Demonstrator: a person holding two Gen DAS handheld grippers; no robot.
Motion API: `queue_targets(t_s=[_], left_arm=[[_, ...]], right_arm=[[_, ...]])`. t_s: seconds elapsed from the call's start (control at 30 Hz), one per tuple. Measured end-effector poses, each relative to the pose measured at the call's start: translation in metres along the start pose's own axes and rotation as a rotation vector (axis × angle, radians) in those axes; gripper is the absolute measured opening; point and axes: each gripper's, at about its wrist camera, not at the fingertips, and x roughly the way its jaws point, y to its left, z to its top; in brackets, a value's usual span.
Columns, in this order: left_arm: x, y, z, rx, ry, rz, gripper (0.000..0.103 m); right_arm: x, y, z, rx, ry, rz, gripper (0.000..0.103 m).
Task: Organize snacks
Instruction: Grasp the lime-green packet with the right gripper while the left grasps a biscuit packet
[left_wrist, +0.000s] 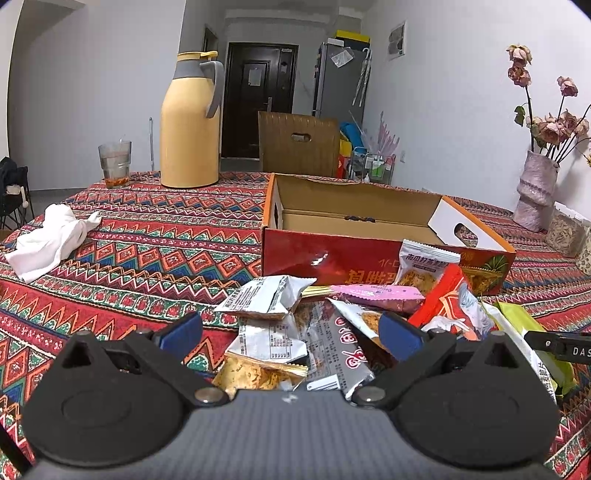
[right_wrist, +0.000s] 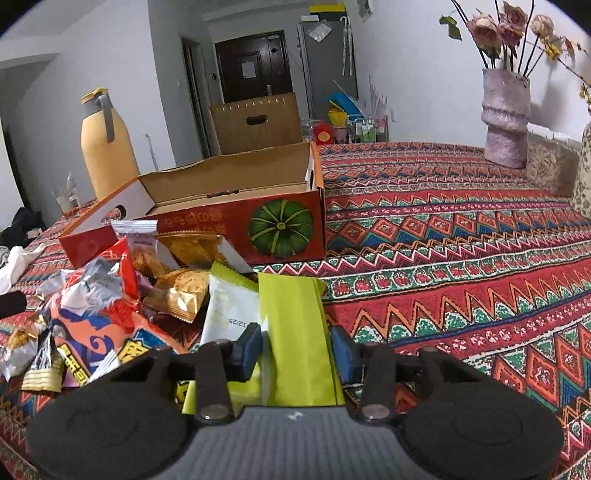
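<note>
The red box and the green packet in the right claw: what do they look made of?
Red box: cardboard, raw brown inside, glossy printed outside with glare. Green packet: probably plastic or foil film, smooth, slightly shiny, creased flat, serrated edge; right claw pads sit at its sides.

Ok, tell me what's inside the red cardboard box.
The red cardboard box shows only bare brown walls and a folded inner flap; no snacks visible. Its floor near the front wall is hidden.

Red box (left_wrist: 332, 258), zigzag tblcloth (left_wrist: 147, 240)
</note>
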Motion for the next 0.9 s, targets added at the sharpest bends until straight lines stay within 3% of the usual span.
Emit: queue_targets(t_s=[0.37, 0.57, 0.9], left_arm=[[0.003, 0.004, 0.0, 0.008, 0.033, 0.027, 0.103], [0.011, 0.017, -0.001, 0.04, 0.098, 0.079, 0.103], [0.025, 0.028, -0.013, 0.053, 0.191, 0.074, 0.1]], right_arm=[[-0.019, 0.001, -0.004, -0.001, -0.081, -0.029, 0.032], [-0.033, -0.002, -0.001, -0.002, -0.137, -0.057, 0.032], [-0.039, -0.003, -0.001, -0.003, -0.152, -0.062, 0.032]])
